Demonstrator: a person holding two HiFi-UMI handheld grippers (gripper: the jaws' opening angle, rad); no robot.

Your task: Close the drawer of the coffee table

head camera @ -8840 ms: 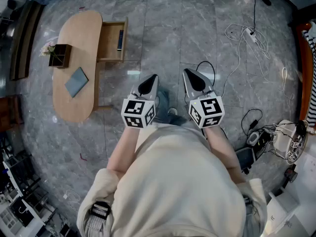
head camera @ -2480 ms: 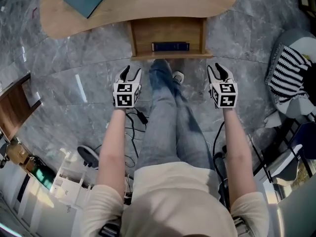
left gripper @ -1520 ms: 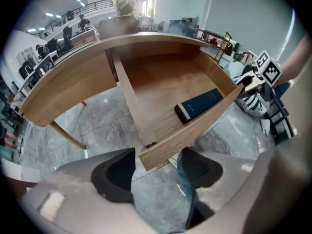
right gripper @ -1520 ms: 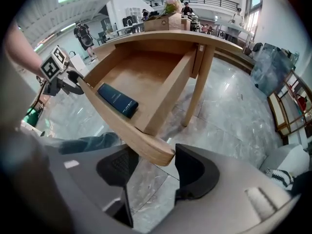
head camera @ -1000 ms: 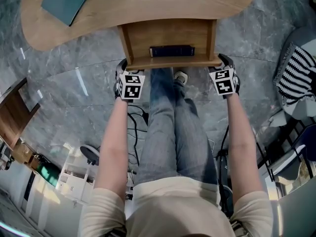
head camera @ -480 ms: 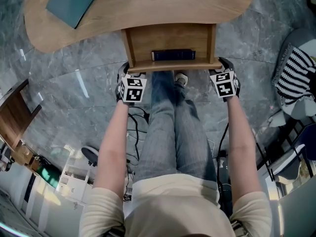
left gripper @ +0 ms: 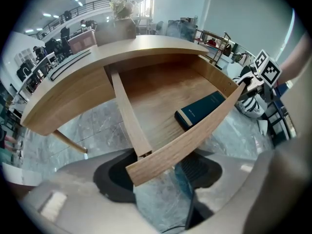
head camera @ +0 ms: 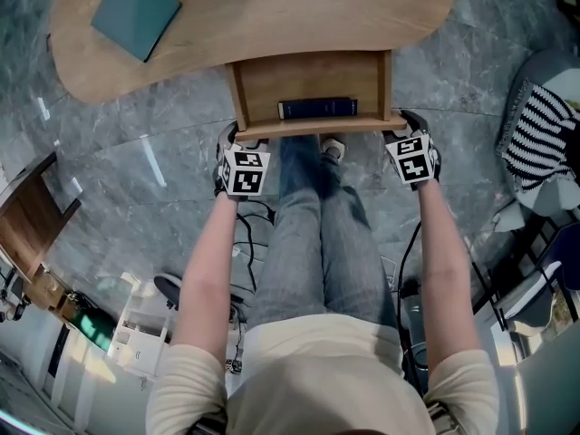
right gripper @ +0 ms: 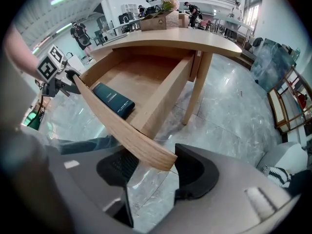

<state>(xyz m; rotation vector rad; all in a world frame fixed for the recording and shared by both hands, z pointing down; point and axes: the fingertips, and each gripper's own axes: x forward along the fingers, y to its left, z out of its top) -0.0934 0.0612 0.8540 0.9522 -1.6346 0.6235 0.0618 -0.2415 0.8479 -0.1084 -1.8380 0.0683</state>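
Note:
The wooden coffee table (head camera: 272, 16) has its drawer (head camera: 313, 84) pulled out toward me, and a dark blue book (head camera: 317, 108) lies inside near the front panel. My left gripper (head camera: 232, 138) sits at the left end of the drawer front (left gripper: 195, 135), and my right gripper (head camera: 410, 125) sits at the right end (right gripper: 131, 135). In the left gripper view the gripper (left gripper: 158, 177) is open, with the panel's corner over the gap between its jaws. In the right gripper view that gripper (right gripper: 156, 172) is open in the same way. The book (left gripper: 200, 110) (right gripper: 113, 100) shows in both.
A teal notebook (head camera: 136, 14) lies on the table top. My legs (head camera: 308, 216) stand between the grippers, below the drawer. A striped cloth (head camera: 539, 143) on a chair is at the right, and wooden furniture (head camera: 27, 225) is at the left. A table leg (right gripper: 197, 89) stands beside the drawer.
I walked round to face the drawer, and both grippers moved forward to the ends of its front panel. In the last half second they hardly moved.

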